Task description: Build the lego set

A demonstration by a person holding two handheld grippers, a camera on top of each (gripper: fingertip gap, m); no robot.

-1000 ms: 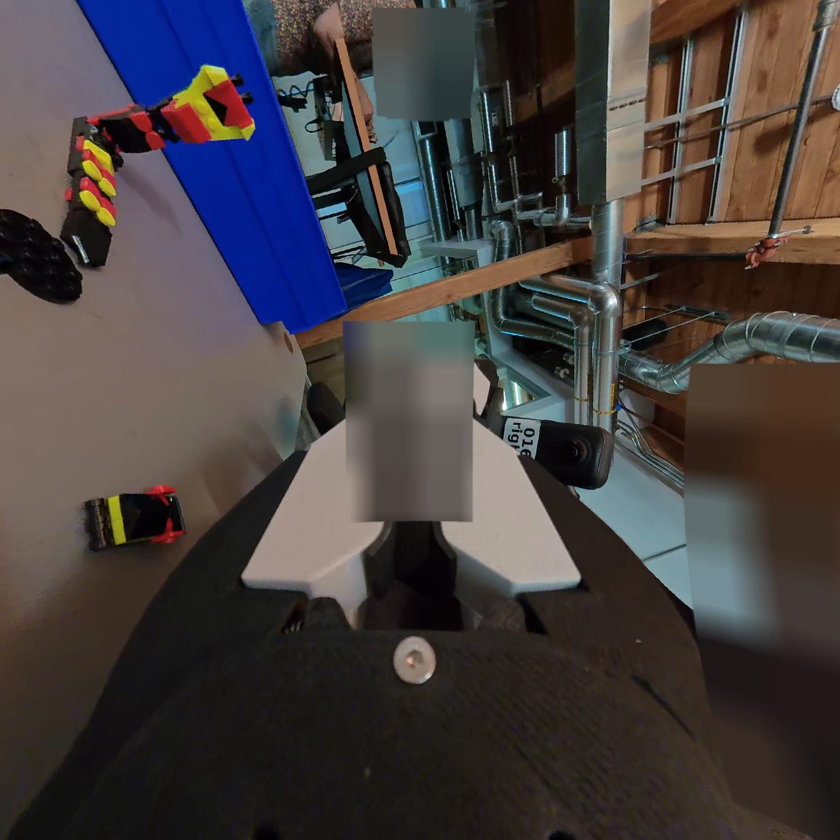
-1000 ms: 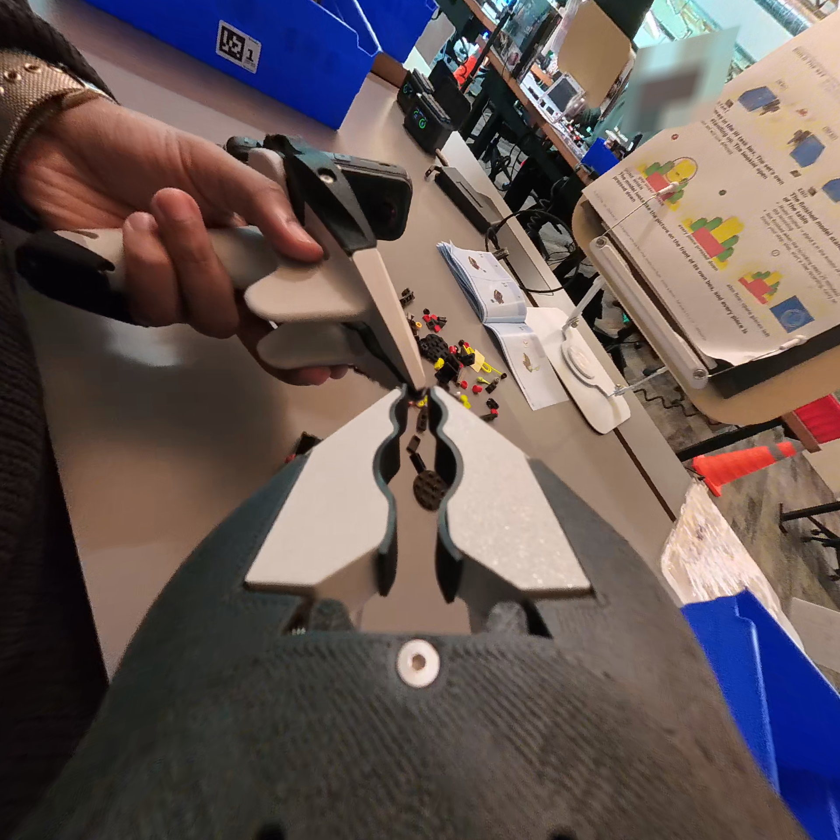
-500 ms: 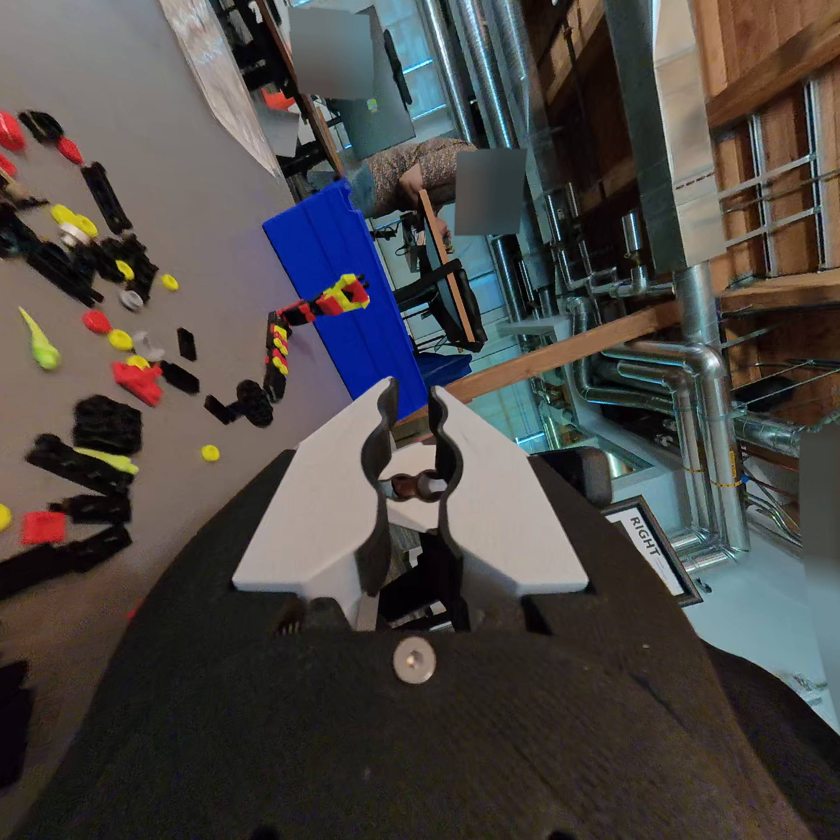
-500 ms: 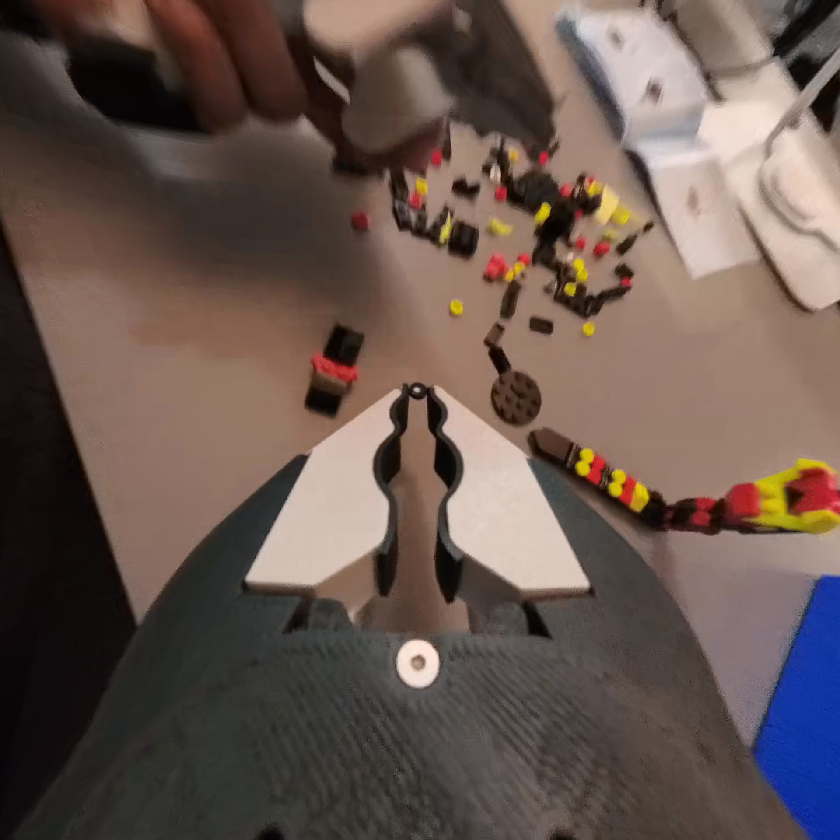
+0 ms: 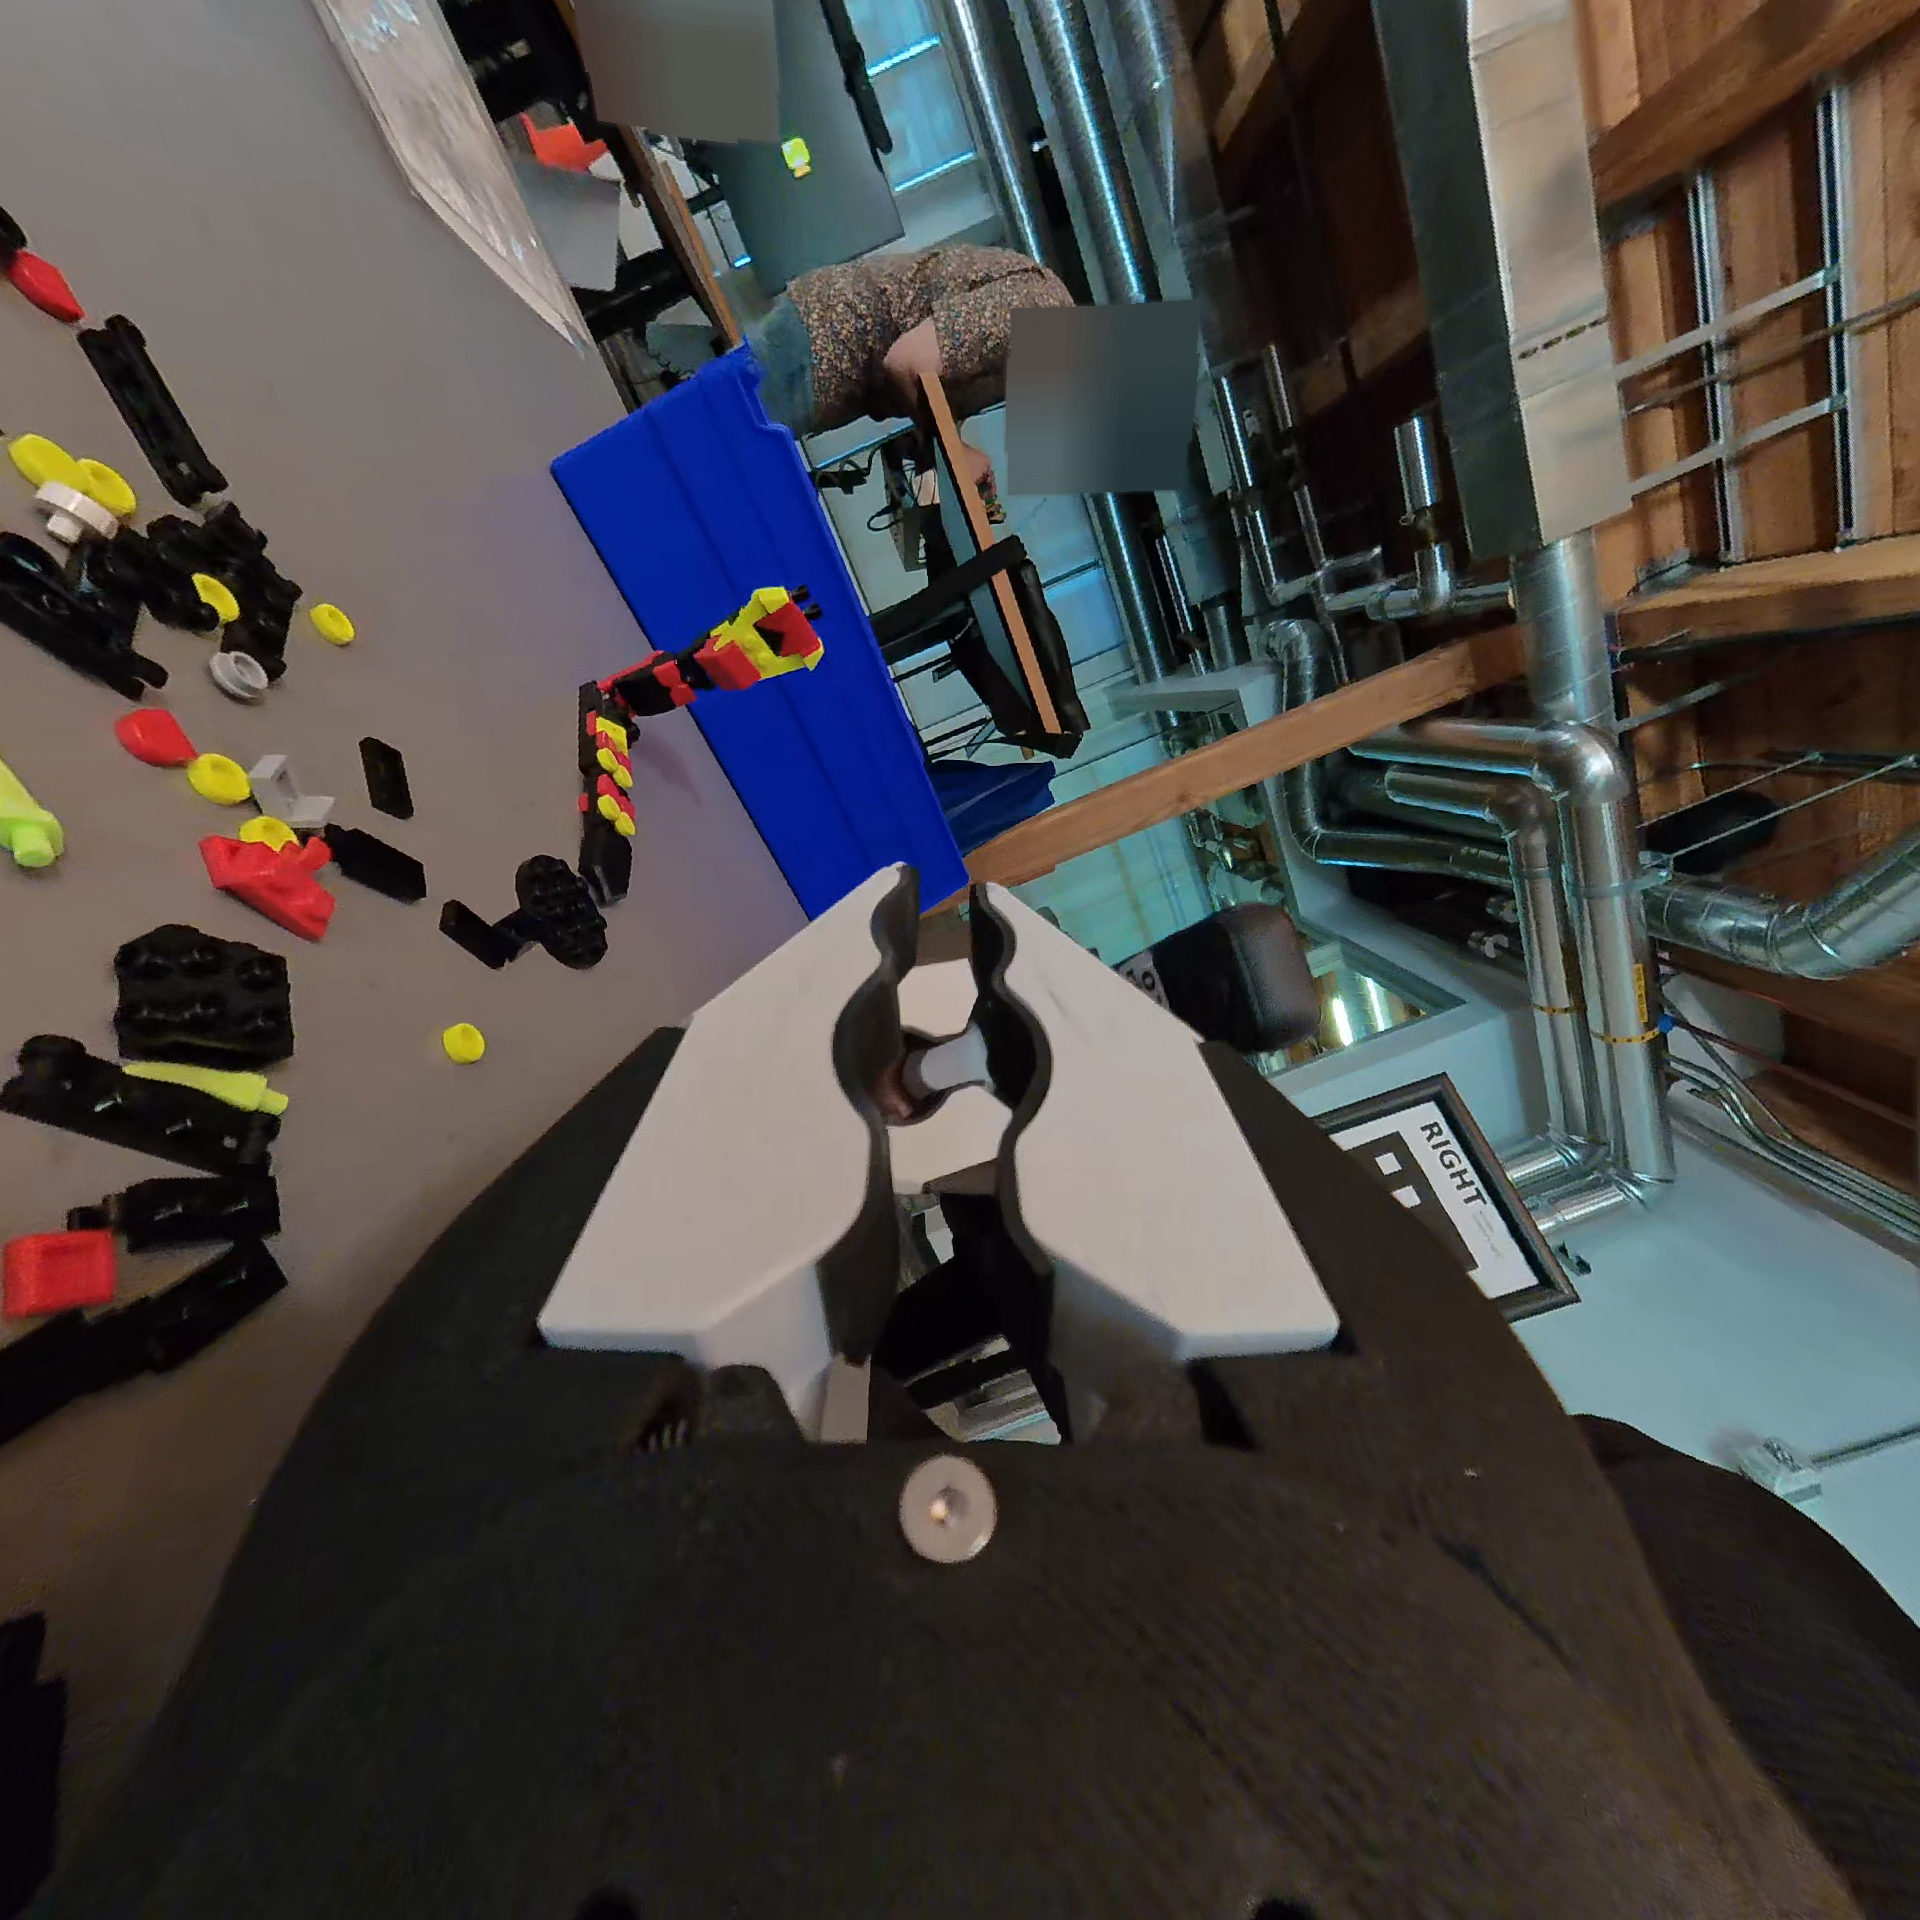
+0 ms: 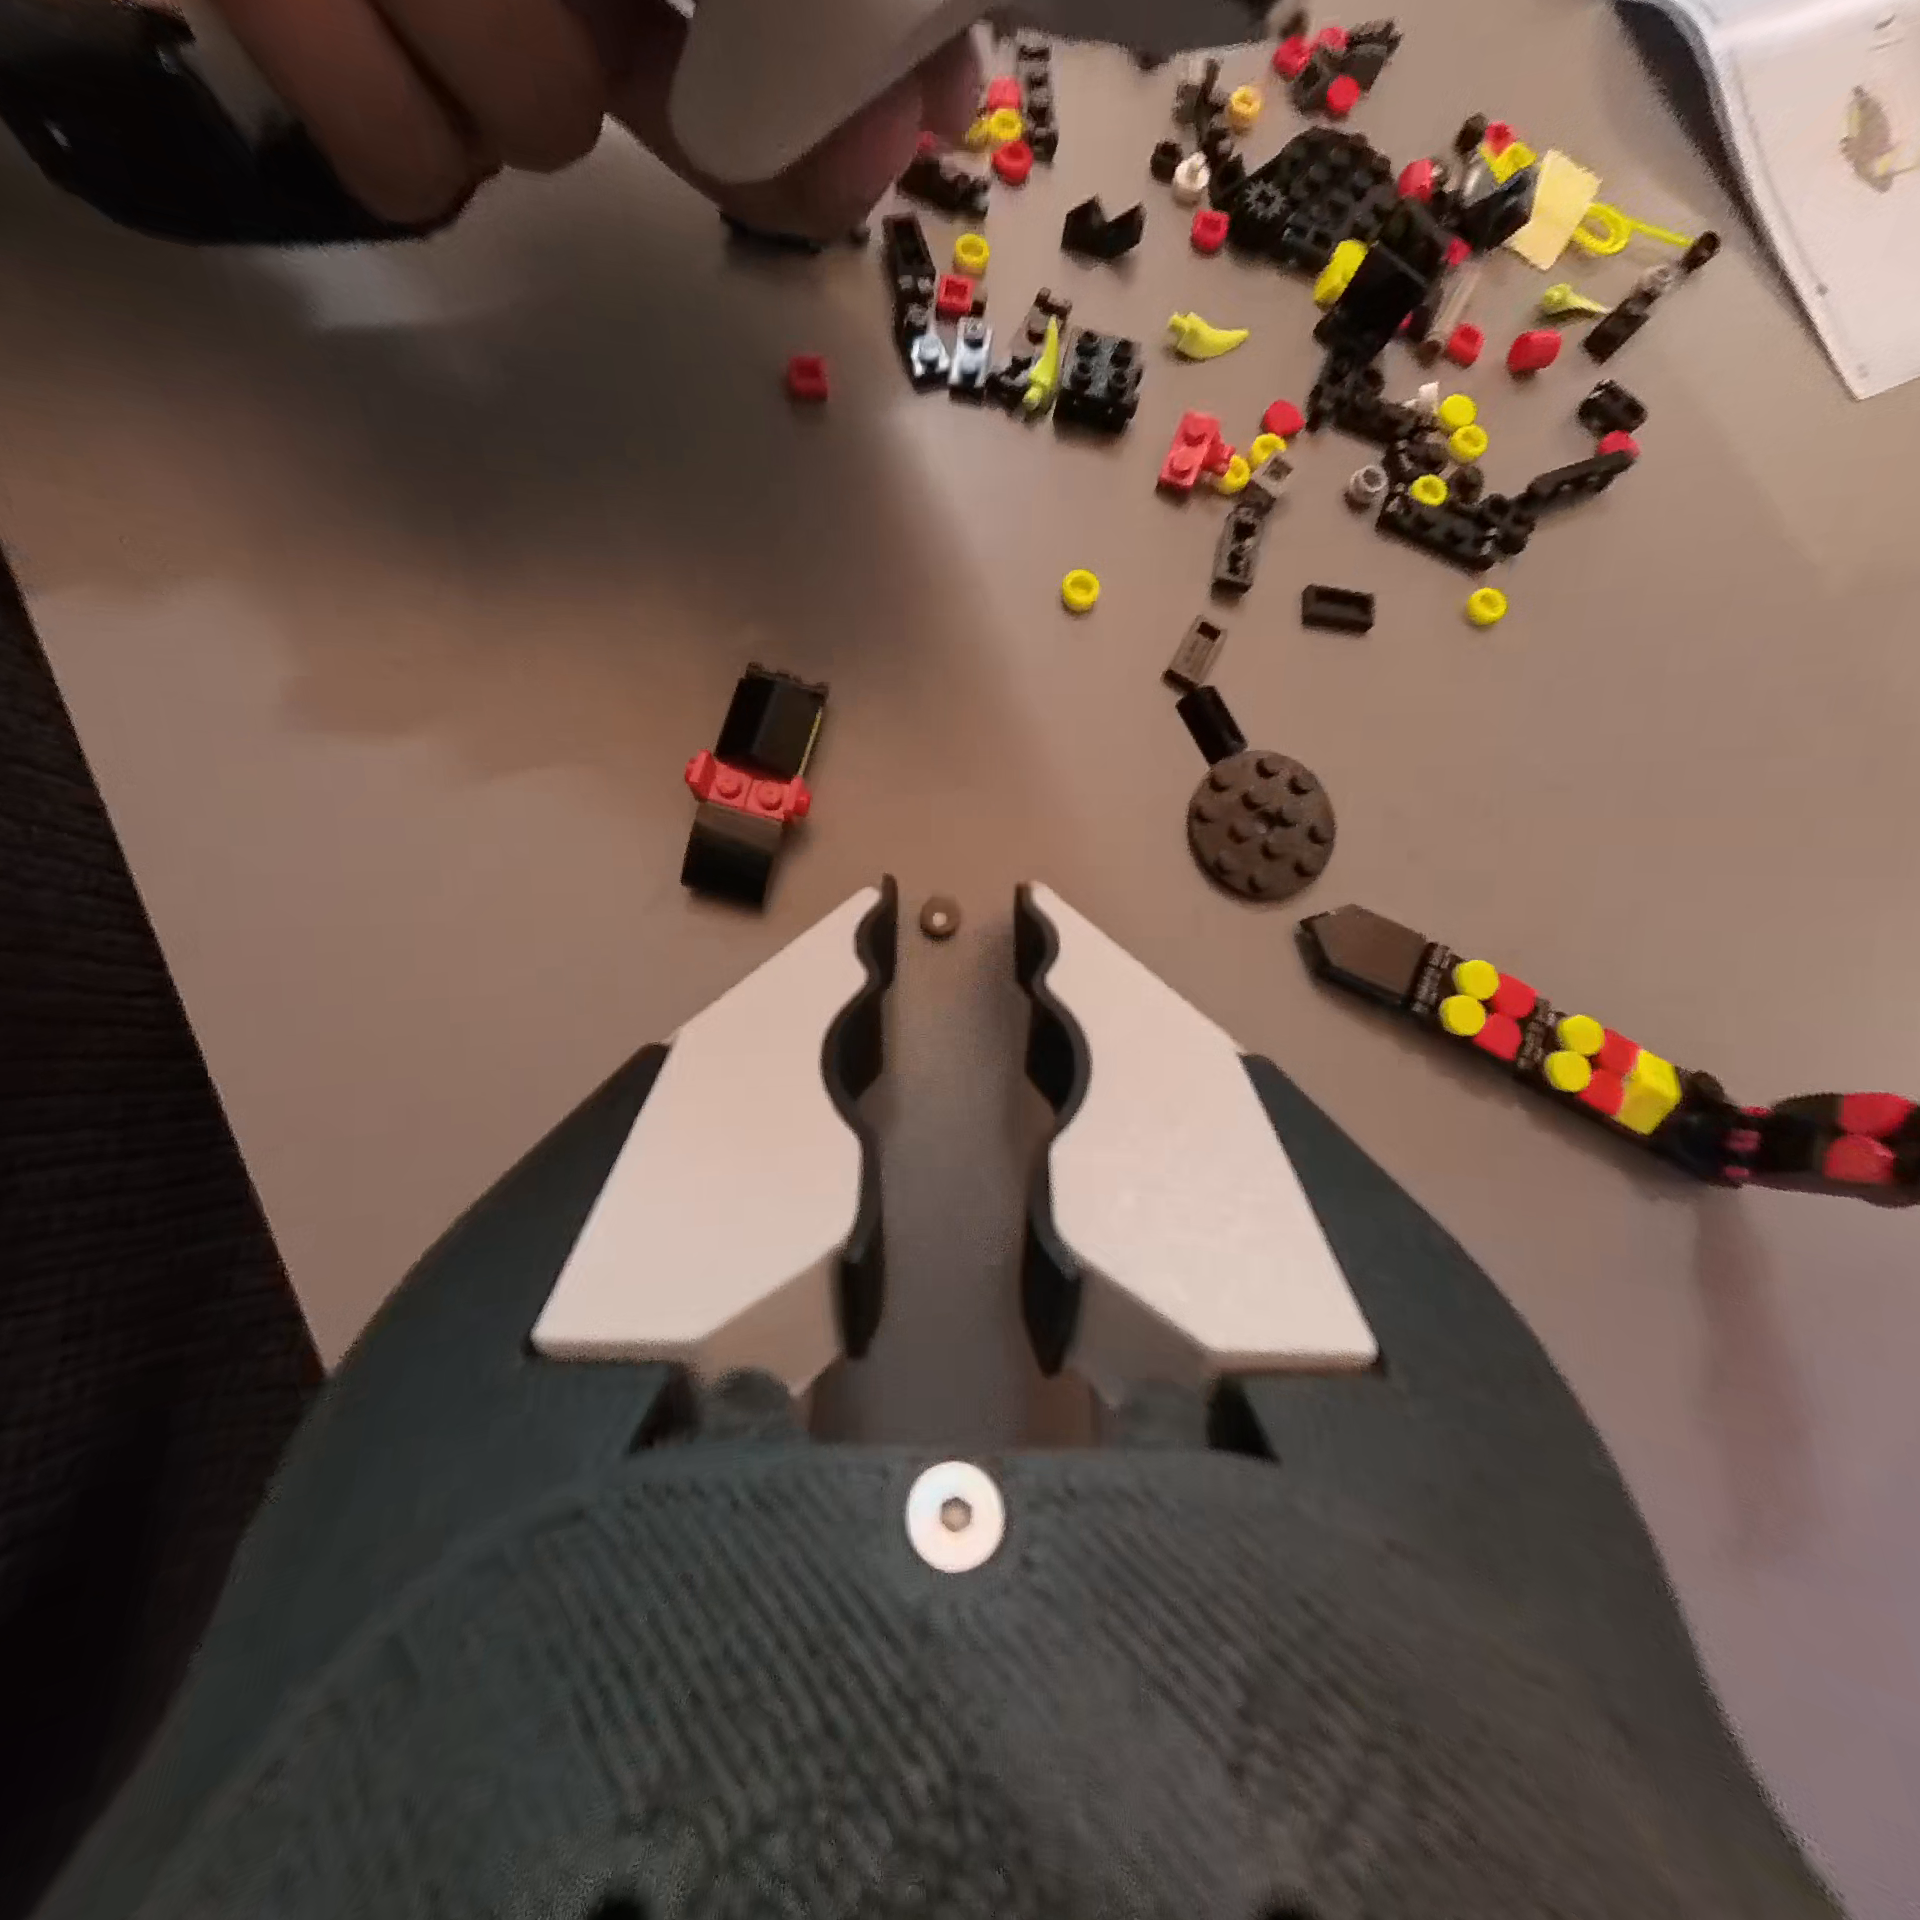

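My right gripper is open a little, low over the grey table. A tiny dark round stud lies on the table between its tips, untouched by either finger. A small black and red assembly lies just left of the tips. A long black, red and yellow assembly lies to the right; it also shows in the left wrist view. My left gripper is shut and empty, turned sideways above the table. A hand holds it at the top of the right wrist view.
A round dark plate lies right of the right gripper's tips. Several loose black, red and yellow pieces are scattered farther off. A booklet lies at the far right. A blue bin stands behind the long assembly. One gripper's finger ends stand about 12 cm off the other's.
My right gripper has tipped down to the table and opened, letting go of the small round stud. The left wrist view has swung from the room toward the loose pieces.
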